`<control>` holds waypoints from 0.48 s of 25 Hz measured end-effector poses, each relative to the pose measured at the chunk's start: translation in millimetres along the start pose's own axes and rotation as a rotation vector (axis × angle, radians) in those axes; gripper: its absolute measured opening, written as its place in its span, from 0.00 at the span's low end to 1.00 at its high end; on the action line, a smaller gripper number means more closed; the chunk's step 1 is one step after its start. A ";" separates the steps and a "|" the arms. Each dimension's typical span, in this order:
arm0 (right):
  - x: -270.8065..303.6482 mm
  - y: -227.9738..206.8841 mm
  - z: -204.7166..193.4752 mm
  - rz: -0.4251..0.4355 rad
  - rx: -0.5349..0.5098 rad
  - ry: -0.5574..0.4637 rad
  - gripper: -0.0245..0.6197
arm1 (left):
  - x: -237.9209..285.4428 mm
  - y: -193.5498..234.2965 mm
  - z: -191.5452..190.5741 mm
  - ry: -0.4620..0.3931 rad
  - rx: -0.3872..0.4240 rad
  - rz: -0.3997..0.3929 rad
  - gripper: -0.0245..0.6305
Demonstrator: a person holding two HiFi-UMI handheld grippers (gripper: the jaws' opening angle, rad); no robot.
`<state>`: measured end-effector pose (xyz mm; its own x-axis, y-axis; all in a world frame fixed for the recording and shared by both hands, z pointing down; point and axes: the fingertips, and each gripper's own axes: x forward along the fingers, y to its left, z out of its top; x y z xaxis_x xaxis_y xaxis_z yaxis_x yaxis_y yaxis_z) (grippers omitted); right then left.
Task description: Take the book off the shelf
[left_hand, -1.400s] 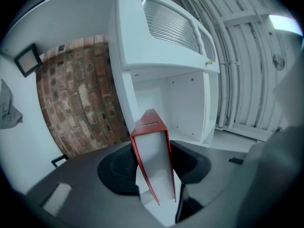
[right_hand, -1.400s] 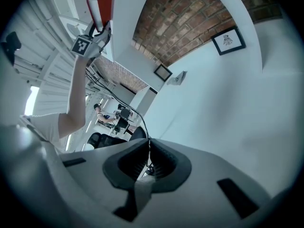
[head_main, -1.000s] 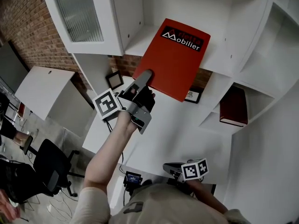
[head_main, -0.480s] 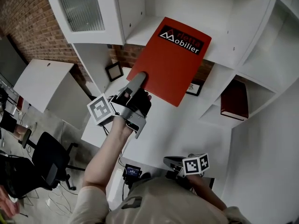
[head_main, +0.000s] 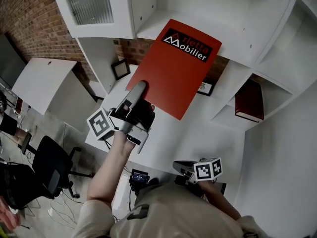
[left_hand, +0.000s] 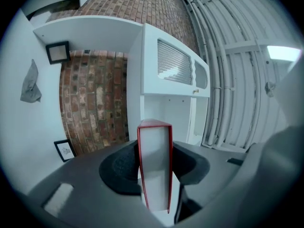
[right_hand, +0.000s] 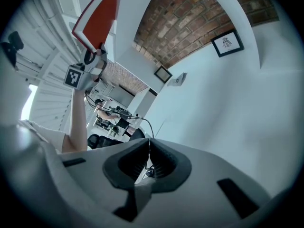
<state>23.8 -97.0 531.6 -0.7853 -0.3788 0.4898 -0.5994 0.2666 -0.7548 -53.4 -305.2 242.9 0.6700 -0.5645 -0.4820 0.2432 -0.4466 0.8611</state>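
Note:
A large red book with a black title strip is tilted in front of the white shelf unit. My left gripper is shut on its lower left corner. In the left gripper view the book stands edge-on between the pads, red covers around white pages, with the gripper clamped on both covers. The book's upper edge overlaps a shelf board; I cannot tell whether they touch. My right gripper hangs low near my body, shut and empty. From there the book and left gripper show up high.
A dark red book lies in a lower right compartment. Small framed pictures hang on the brick back wall. A glass-door cabinet is at upper left. A white table and office chair stand at left.
My left gripper has drawn the red book down and to the left in the head view, away from the shelf. The right gripper has stayed put.

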 end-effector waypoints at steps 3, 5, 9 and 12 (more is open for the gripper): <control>6.5 1.9 -6.9 -0.008 -0.005 -0.008 0.05 | -23.5 -0.2 -1.2 -0.009 -0.014 -0.004 0.28; 6.6 1.3 -6.0 -0.013 -0.007 -0.012 0.05 | -31.8 0.0 -0.9 -0.019 -0.026 -0.010 0.28; 5.2 0.6 -4.5 -0.029 -0.009 -0.023 0.05 | -51.0 1.5 3.4 -0.055 -0.070 -0.033 0.28; 4.2 4.4 -4.3 -0.027 0.012 -0.037 0.05 | -62.8 -0.3 6.2 -0.064 -0.070 -0.034 0.28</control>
<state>17.3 -93.6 532.3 -0.7627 -0.4182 0.4935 -0.6178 0.2452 -0.7471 -99.9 -273.9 271.9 0.6150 -0.5941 -0.5184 0.3146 -0.4180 0.8522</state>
